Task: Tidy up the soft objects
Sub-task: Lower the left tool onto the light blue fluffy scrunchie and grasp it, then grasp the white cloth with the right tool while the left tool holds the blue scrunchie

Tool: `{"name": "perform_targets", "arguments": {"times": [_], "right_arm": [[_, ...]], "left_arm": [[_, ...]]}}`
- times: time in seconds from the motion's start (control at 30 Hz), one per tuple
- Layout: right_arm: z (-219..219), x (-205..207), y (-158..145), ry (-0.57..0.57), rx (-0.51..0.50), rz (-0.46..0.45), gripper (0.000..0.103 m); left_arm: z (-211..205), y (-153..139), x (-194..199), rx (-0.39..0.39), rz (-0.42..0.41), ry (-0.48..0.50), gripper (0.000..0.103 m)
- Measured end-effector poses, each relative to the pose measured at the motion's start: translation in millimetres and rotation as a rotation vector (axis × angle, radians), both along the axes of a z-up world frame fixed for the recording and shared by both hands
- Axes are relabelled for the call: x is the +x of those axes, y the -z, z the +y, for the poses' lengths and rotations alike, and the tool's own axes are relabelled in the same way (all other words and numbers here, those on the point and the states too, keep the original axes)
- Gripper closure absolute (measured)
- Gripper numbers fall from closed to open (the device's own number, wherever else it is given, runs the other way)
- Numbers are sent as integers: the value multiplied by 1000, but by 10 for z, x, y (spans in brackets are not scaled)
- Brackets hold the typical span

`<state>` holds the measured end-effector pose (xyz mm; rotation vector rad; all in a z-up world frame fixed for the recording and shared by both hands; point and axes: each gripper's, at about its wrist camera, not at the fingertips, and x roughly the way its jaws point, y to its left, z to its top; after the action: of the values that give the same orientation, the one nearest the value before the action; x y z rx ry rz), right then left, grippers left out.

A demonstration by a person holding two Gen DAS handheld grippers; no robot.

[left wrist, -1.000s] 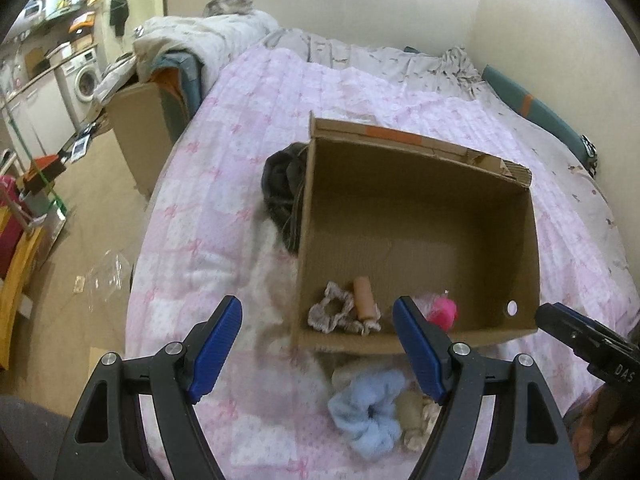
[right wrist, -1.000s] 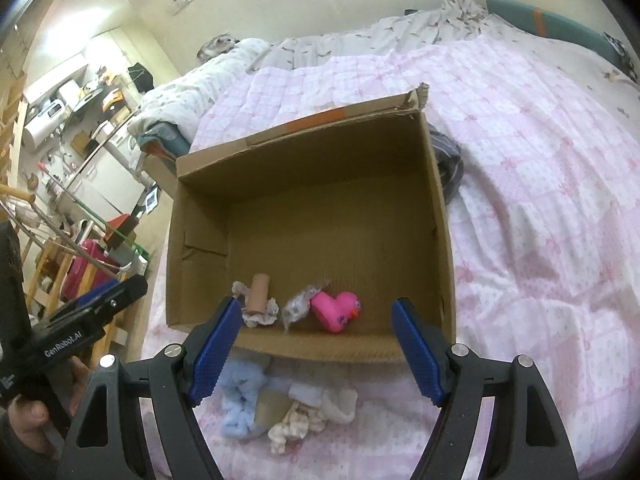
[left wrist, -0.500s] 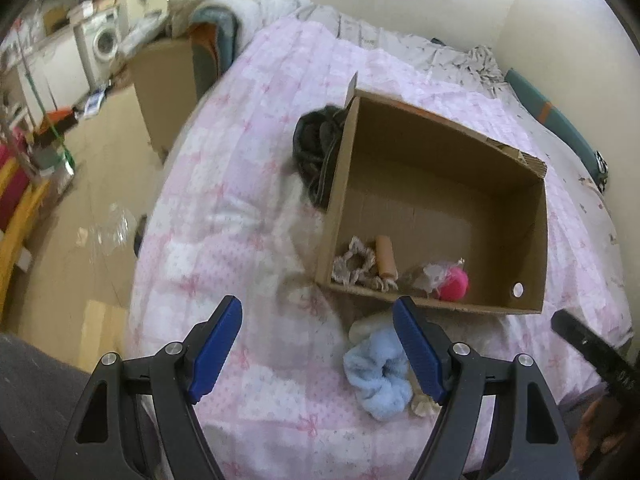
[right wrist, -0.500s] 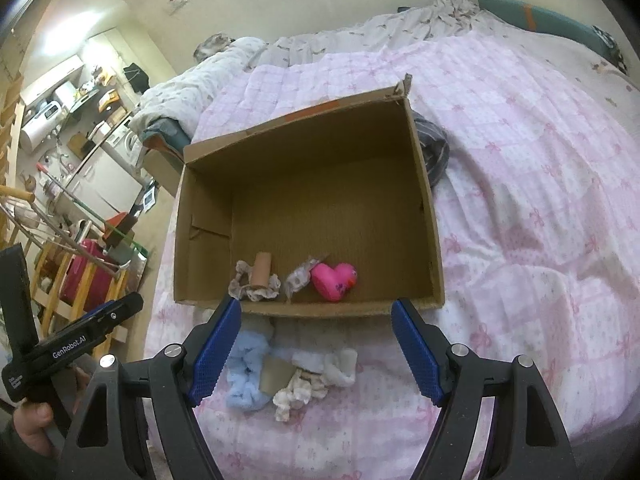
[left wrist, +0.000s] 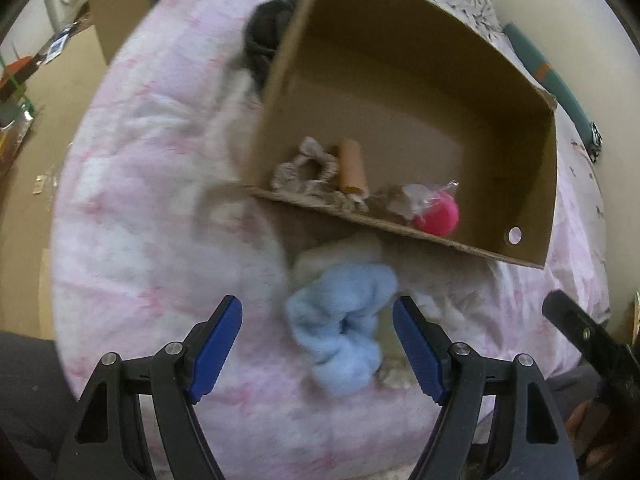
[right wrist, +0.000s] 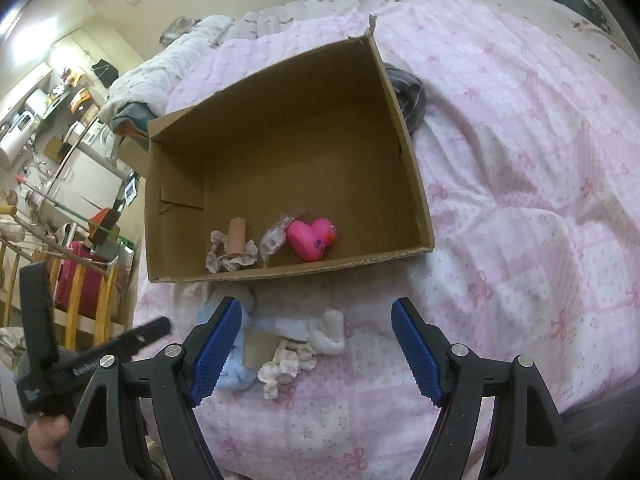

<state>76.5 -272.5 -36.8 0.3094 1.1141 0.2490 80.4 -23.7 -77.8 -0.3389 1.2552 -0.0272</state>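
Cardboard box (right wrist: 280, 152) ahead of both claws, already holding beige scrunchie (right wrist: 230, 258), pink duck (right wrist: 312, 238). Left claw (left wrist: 318, 344) spread wide over blue scrunchie (left wrist: 344, 328); right claw (right wrist: 316, 346) agape, empty, white socks (right wrist: 328, 332) between fingers. Pile left to box.

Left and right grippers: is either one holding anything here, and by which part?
Nothing is held. The left gripper is open over the blue scrunchie on the bed; the right gripper is open above the white cloth pieces.
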Motion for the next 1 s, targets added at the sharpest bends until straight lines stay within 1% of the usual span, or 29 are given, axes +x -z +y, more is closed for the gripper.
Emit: {"name": "perform_targets", "arguments": {"times": [0.1,0.2,0.23,0.3,0.33,0.4,0.47,0.53,0.57,0.63,0.67,0.73,0.8,0.83,0.87,0.97,1.0], "right_arm": [[4,-1,23,-4,-1,9,21],[2,4,43,-6,-8,14,21],[3,8,51,-6,-11,16,21],[12,19,66,-8,-21,20,21],[15,24,75,-9,-25,22,21],[17,28,87,-8,-27,28,21],[16,34,93,-6,-24,29,21],[7,38,89,-3,-20,27,21],[6,39,88,-2,-18,26,21],[8,47,90,-1,-15,26,21],[8,48,89,-2,-14,27,21],[14,44,85,-2,-13,26,21],[17,43,84,-2,-14,26,21],[17,43,82,-1,-14,26,21],[12,40,80,1,-13,26,21],[-22,39,85,10,2,34,21],[-33,44,93,14,10,39,21]], "left_arm": [[-116,131,167,4,25,9,27],[-222,213,264,43,2,13,27],[-277,282,296,65,15,35,27],[-354,447,335,109,70,71,27],[-360,521,330,119,89,73,27],[-322,592,295,111,110,53,28],[-285,583,272,94,108,33,39],[-271,575,235,80,115,40,66],[-283,578,216,84,121,54,69],[-308,571,166,100,119,79,78],[-327,569,124,105,122,89,80],[-334,524,62,114,128,96,83],[-311,434,-15,129,140,103,85],[-233,371,-91,125,140,106,85],[-222,280,-128,125,136,114,85],[-201,-13,-230,156,104,156,85],[-172,-105,-260,150,95,162,85]]}}
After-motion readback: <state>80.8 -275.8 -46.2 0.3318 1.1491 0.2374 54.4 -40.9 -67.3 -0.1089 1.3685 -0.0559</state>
